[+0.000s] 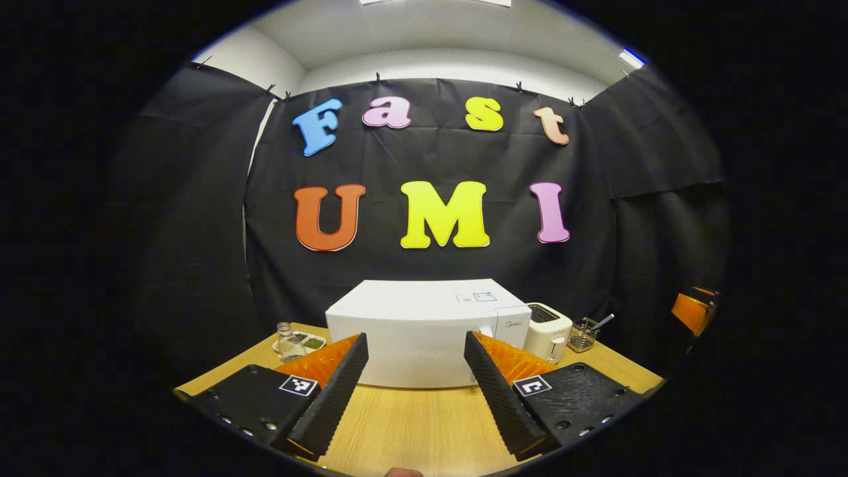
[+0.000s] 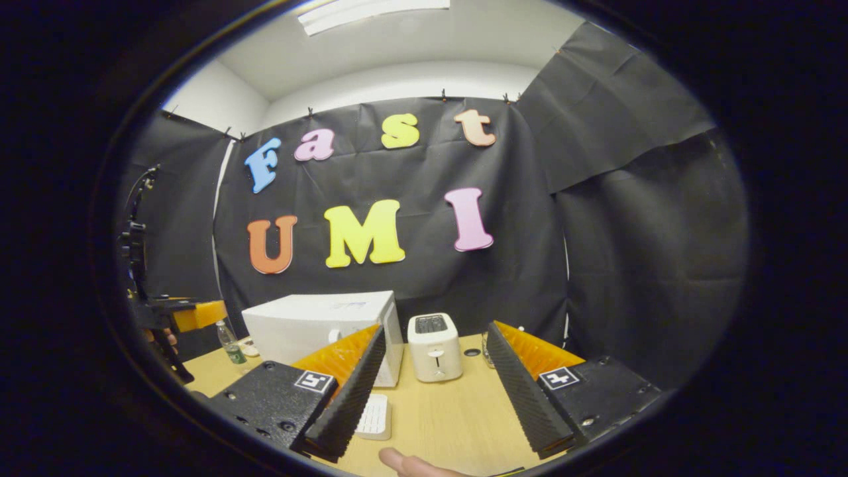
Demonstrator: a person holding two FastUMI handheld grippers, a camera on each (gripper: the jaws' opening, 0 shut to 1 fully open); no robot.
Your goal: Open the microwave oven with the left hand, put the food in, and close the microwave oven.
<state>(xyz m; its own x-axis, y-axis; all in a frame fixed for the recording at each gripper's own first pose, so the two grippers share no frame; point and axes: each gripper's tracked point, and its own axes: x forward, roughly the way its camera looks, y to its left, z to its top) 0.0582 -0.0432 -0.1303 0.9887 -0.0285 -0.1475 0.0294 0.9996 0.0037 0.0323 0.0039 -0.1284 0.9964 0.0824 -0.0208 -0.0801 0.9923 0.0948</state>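
The white microwave (image 1: 424, 324) stands shut at the back of the wooden table (image 1: 424, 424), straight ahead of my left gripper (image 1: 415, 341). That gripper is open, holds nothing and hovers short of the door. A small plate of food (image 1: 308, 342) lies left of the microwave, behind a glass jar (image 1: 288, 341). In the right gripper view the microwave (image 2: 318, 328) sits left of centre. My right gripper (image 2: 436, 331) is open and holds nothing, above the table and facing the toaster (image 2: 434, 346). The left gripper (image 2: 195, 315) shows at the far left, held by a hand.
A white toaster (image 1: 546, 331) and a wire basket with a utensil (image 1: 583, 334) stand right of the microwave. A flat white ridged object (image 2: 374, 416) lies on the table under my right gripper. A bottle (image 2: 228, 344) stands left of the microwave. A fingertip (image 2: 407, 462) shows at the bottom edge.
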